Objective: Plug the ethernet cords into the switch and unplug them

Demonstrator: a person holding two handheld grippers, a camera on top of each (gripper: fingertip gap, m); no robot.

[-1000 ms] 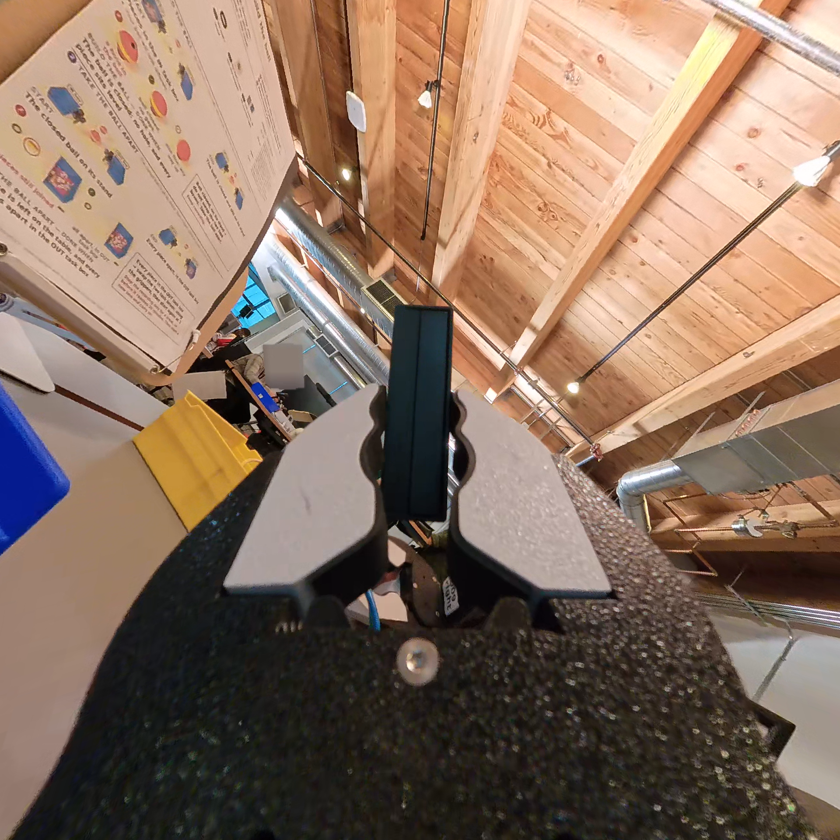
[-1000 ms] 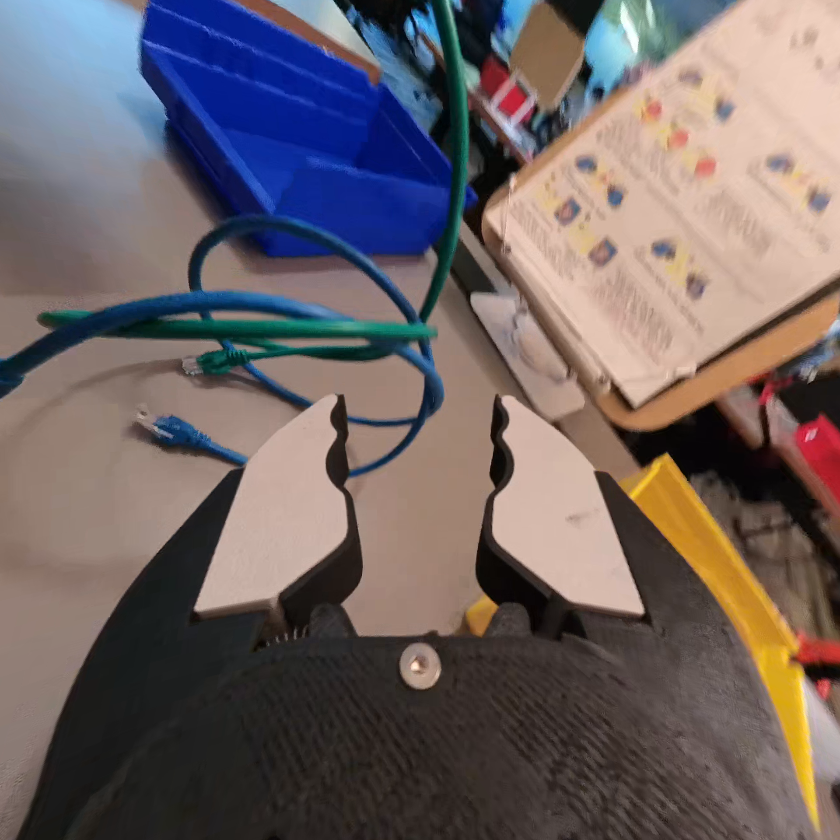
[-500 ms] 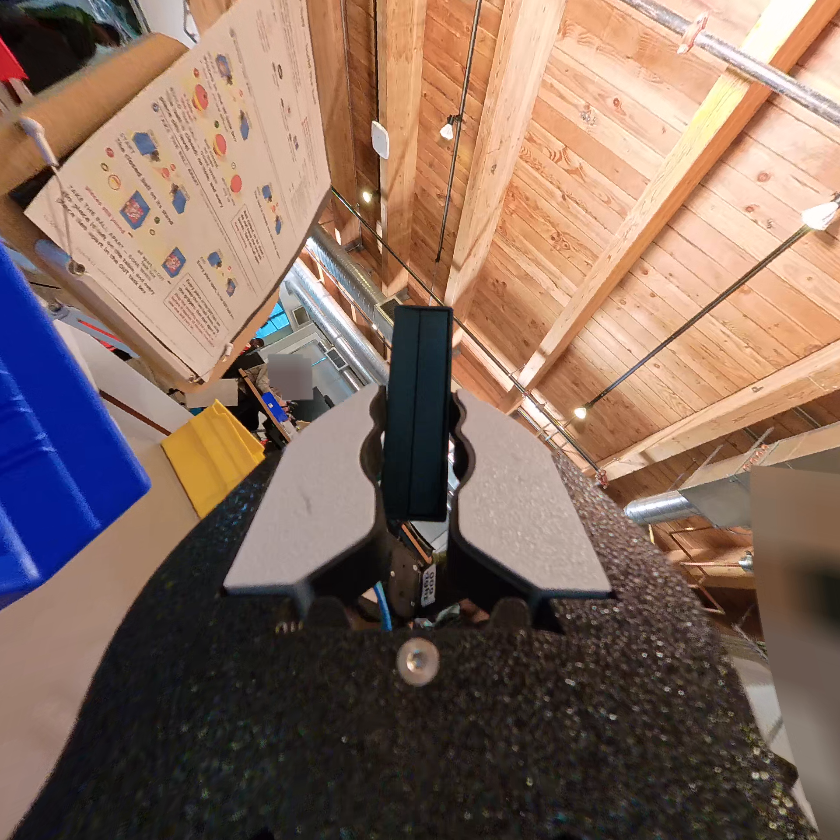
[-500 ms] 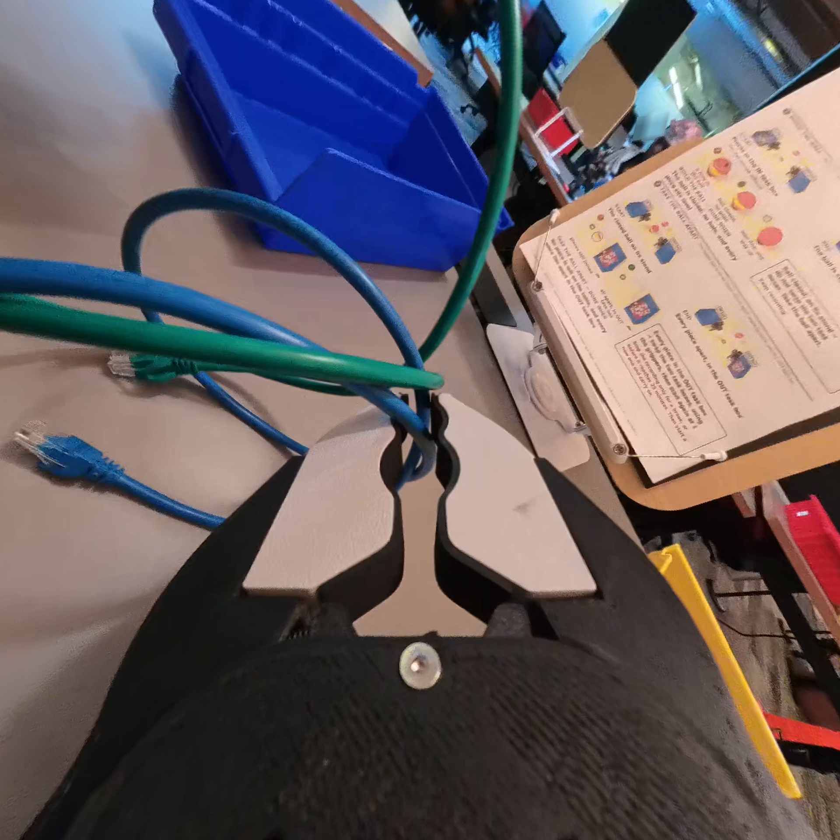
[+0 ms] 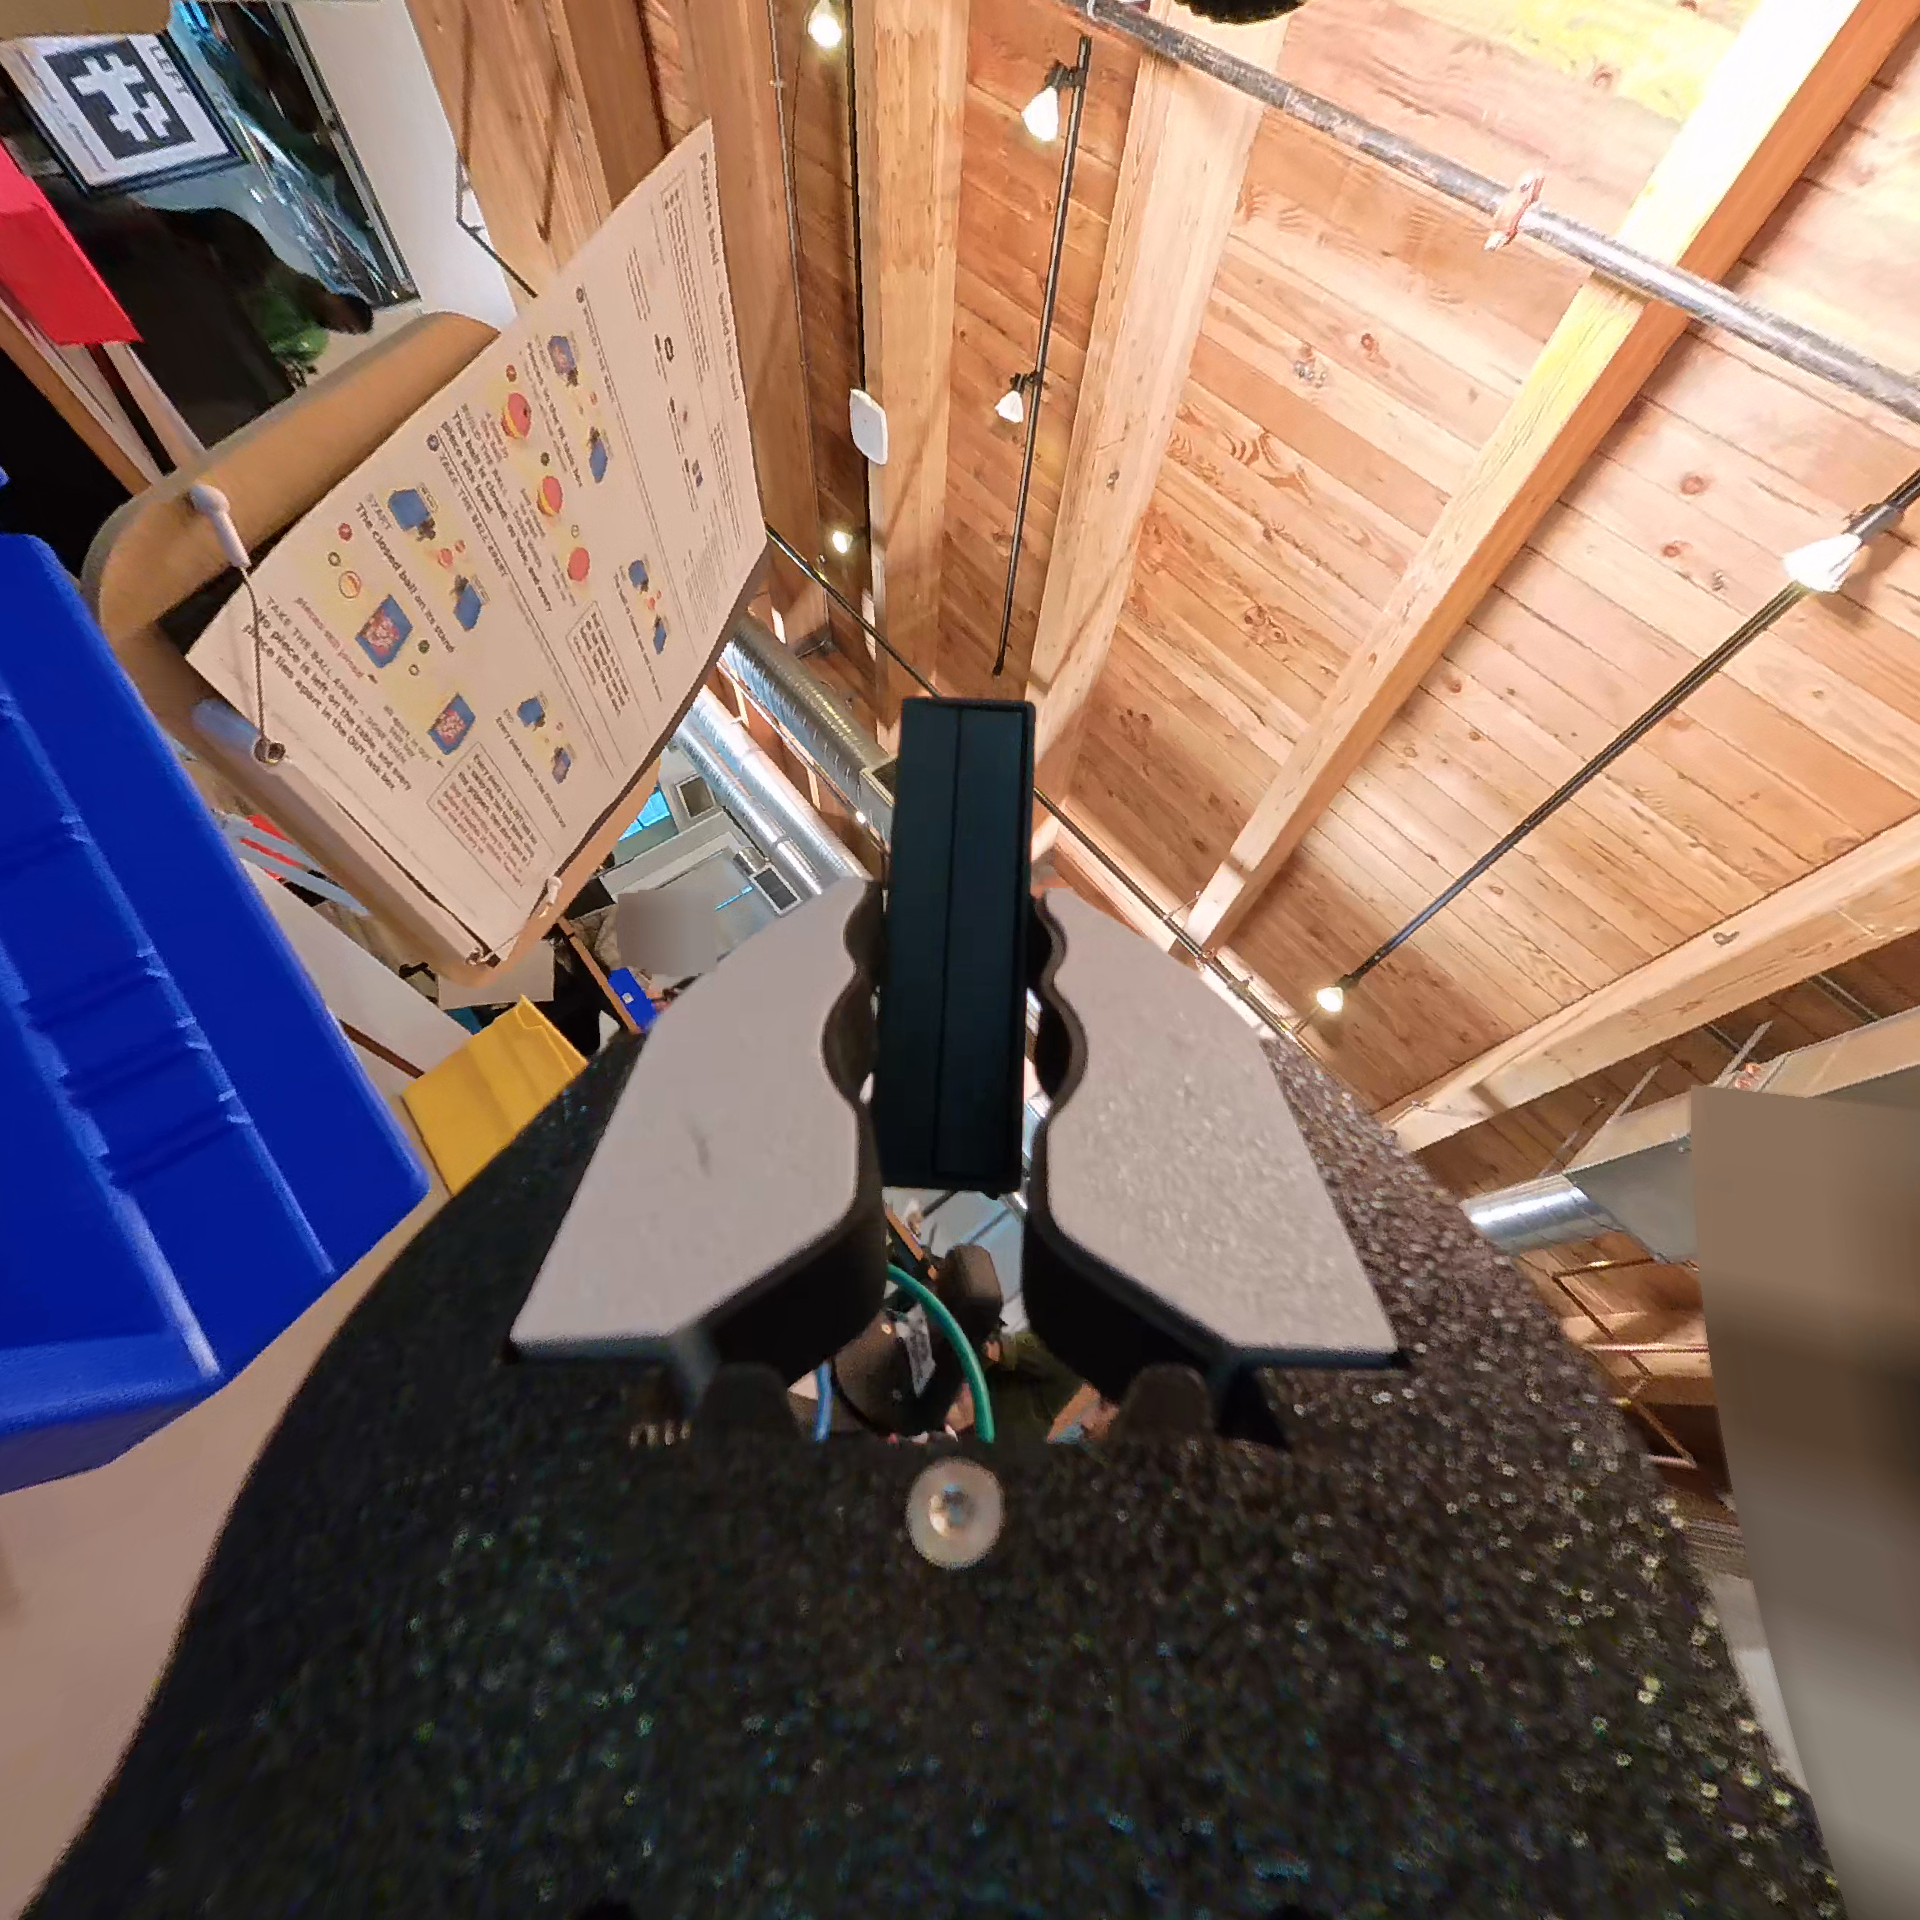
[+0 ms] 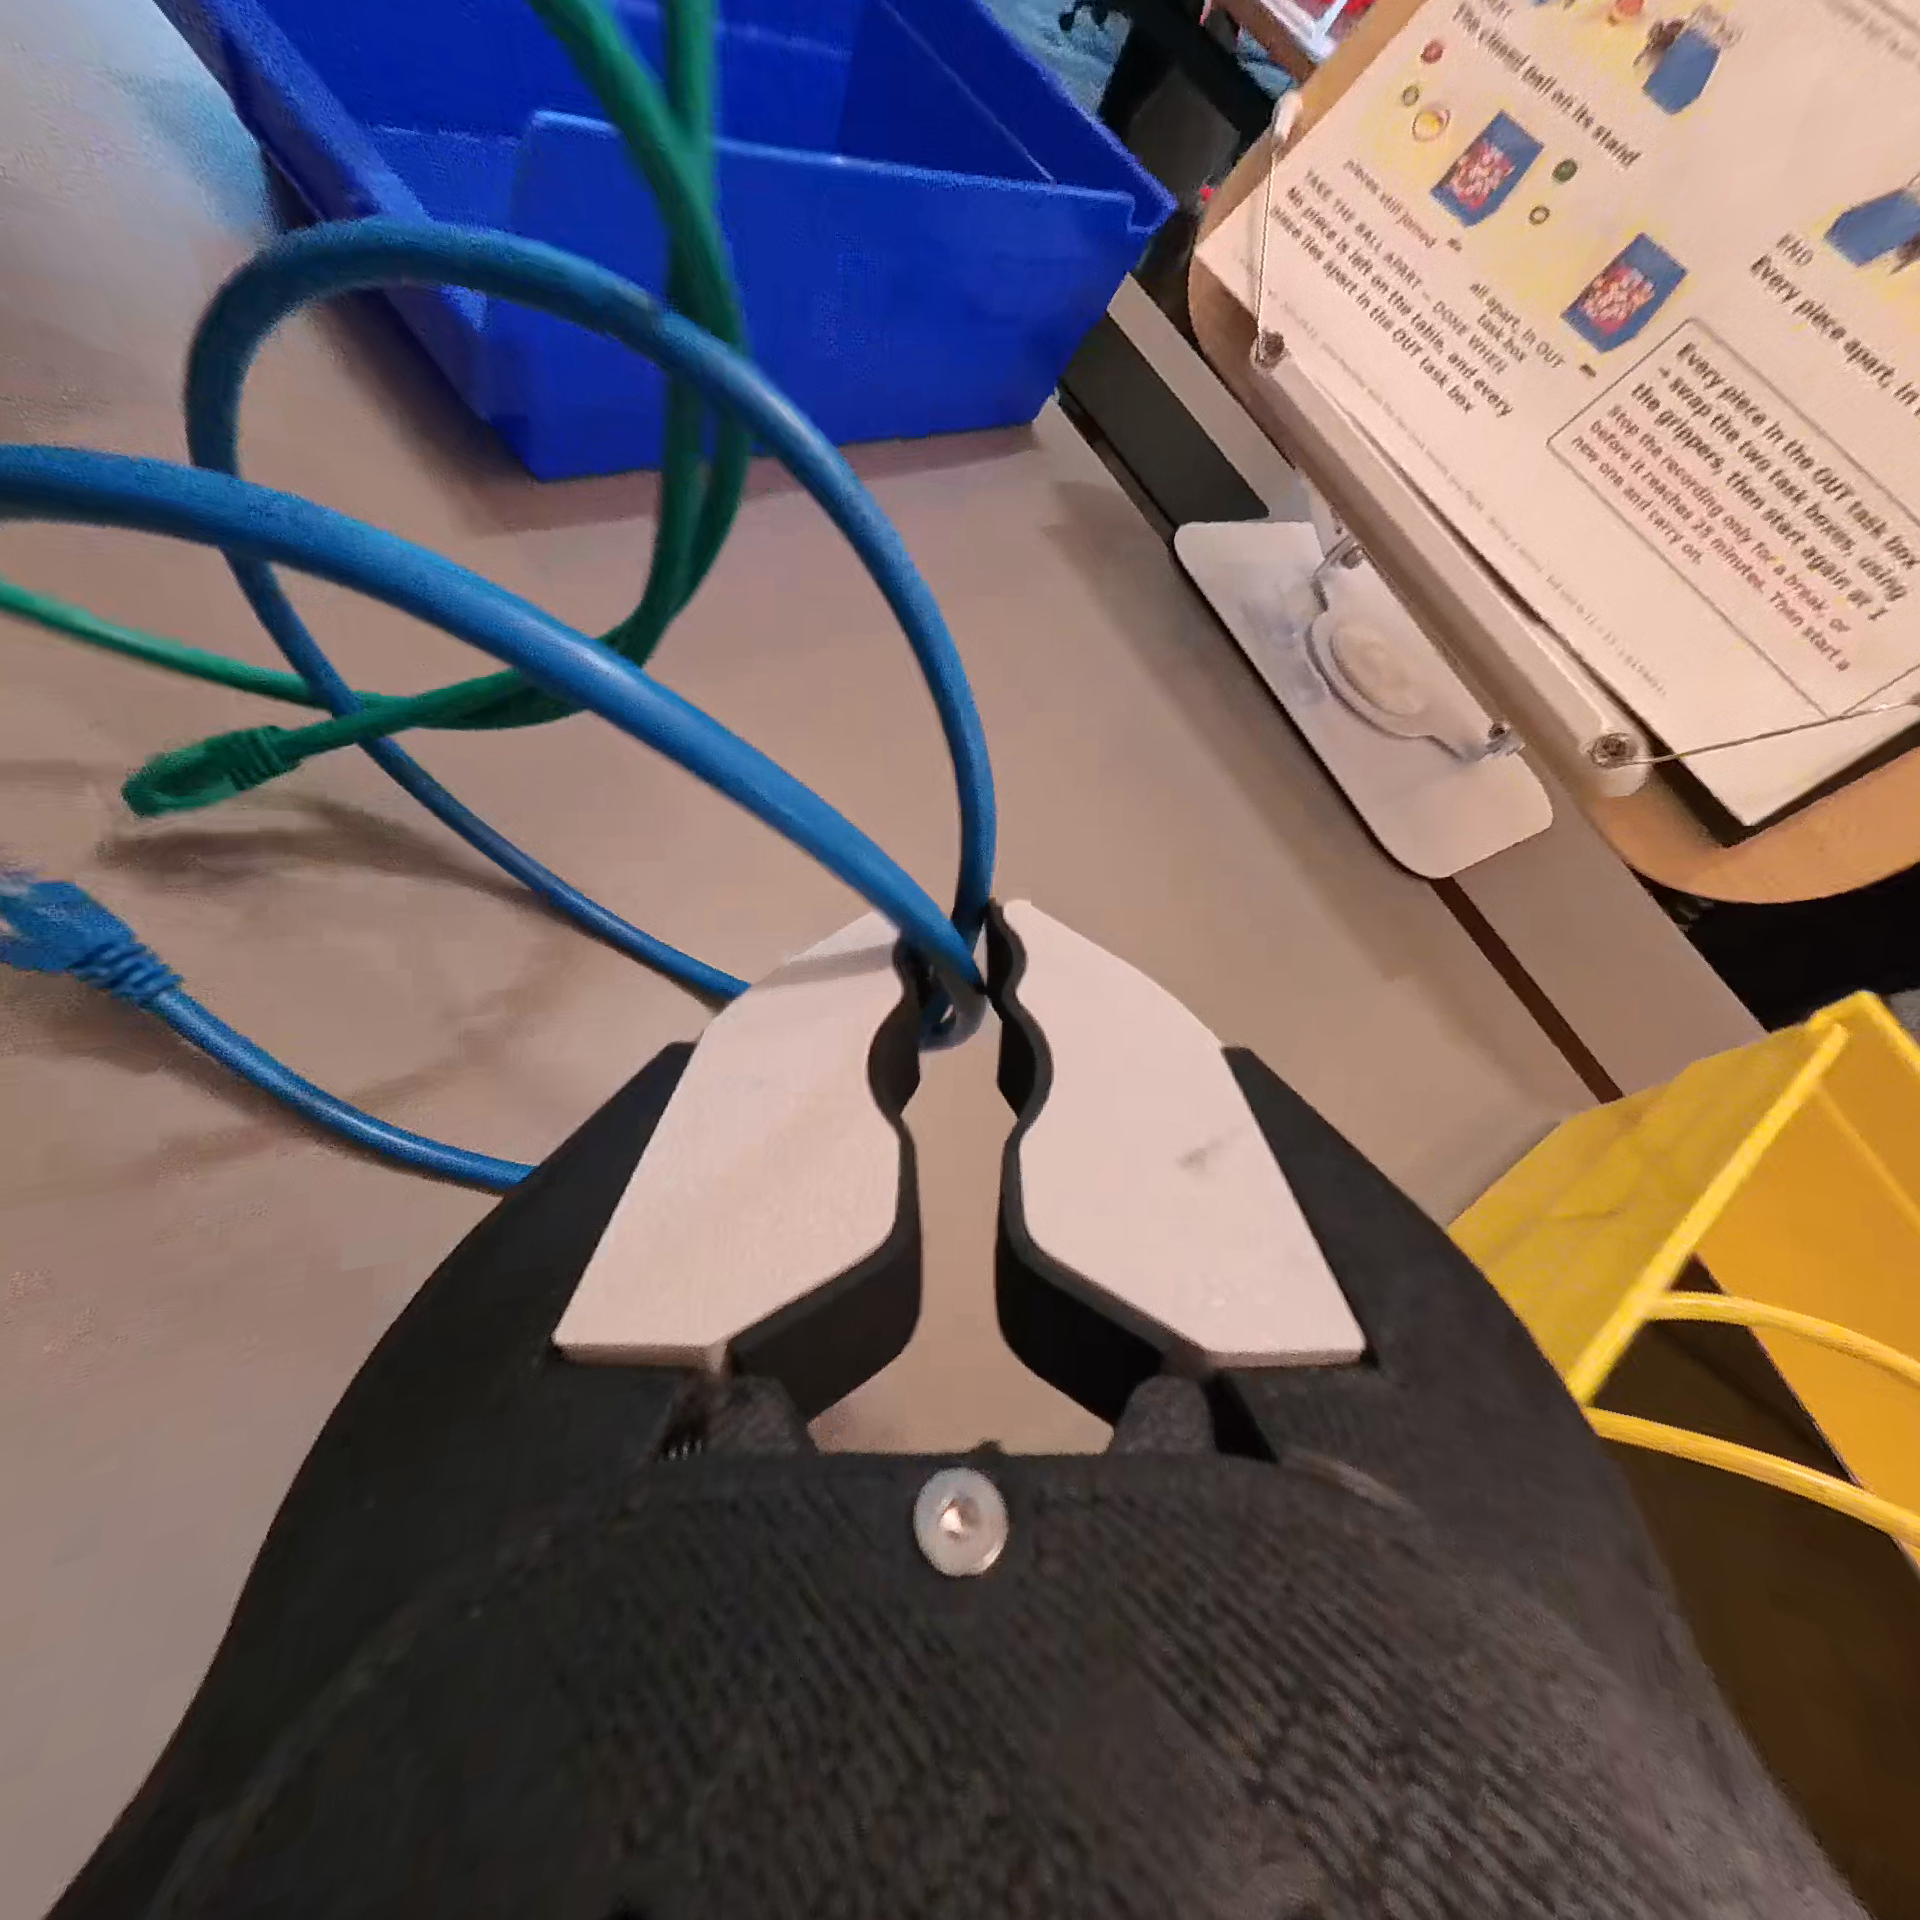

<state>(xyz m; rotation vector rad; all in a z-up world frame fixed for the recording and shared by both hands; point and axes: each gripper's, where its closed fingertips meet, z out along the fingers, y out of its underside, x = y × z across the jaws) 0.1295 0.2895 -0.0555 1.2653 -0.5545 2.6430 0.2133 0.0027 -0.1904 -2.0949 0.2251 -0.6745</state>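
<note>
Leftmost in the left wrist view, a blue bin (image 5: 125,1091) fills the edge, with a yellow bin (image 5: 488,1081) just beyond it on the tan bench (image 5: 94,1558). Above them leans an instruction sheet on a clipboard (image 5: 499,623). At the centre, the left tool (image 5: 954,997) is clamped on the switch (image 5: 961,935), a slim black box held on edge and pointing up toward the wooden ceiling (image 5: 1403,468). Below the switch, between the tool's fingers, short lengths of blue and green cord show.

Across the right wrist view, a blue plug (image 6: 62,935) lies at the far left on the bench (image 6: 1091,675), and a green plug (image 6: 208,769) rests just beyond it. The blue ethernet cord (image 6: 582,312) loops up over the bench, crossed by the green ethernet cord (image 6: 686,364), which rises in front of the blue bin (image 6: 883,229). The right tool (image 6: 961,982) is closed on the blue cord, pinching it at the fingertips. Farther right stands the clipboard (image 6: 1610,364) on its stand, and the yellow bin (image 6: 1714,1143) sits at the bench's edge, with yellow cords inside.
</note>
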